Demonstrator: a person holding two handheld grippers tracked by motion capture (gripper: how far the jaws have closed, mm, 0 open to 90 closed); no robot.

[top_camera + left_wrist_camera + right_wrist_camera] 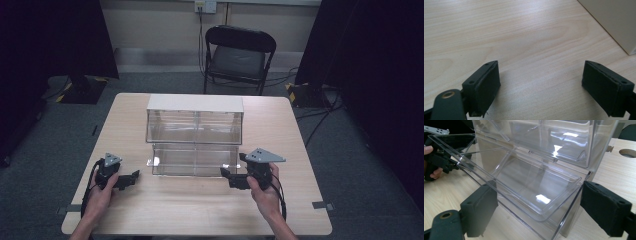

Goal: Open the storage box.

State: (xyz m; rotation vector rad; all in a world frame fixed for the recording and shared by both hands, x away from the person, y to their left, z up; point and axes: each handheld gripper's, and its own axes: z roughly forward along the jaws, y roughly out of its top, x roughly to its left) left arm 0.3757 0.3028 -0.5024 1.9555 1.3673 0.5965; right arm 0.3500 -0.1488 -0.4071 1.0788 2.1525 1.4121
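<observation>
A clear plastic two-tier bin (pixel 194 135) with a white top stands mid-table; its lower flap (pixel 529 185) is swung open toward me. My right gripper (pixel 226 175) sits at the bin's lower right front corner, open, its jaws set wide on either side of the flap's edge without touching it; in the right gripper view the gripper (pixel 537 210) looks straight into the open lower compartment, which looks empty. My left gripper (pixel 134 176) rests left of the bin, open over bare wood (pixel 536 50), holding nothing. A corner of the bin's white side (pixel 614 22) appears in the left gripper view.
A light wooden table (pixel 200 210) with bare surface in front of and beside the bin. A black folding chair (pixel 237 55) stands behind the far edge. Dark curtains flank the room and cables lie on the grey floor. A round hole (pixel 627 152) is cut in the tabletop.
</observation>
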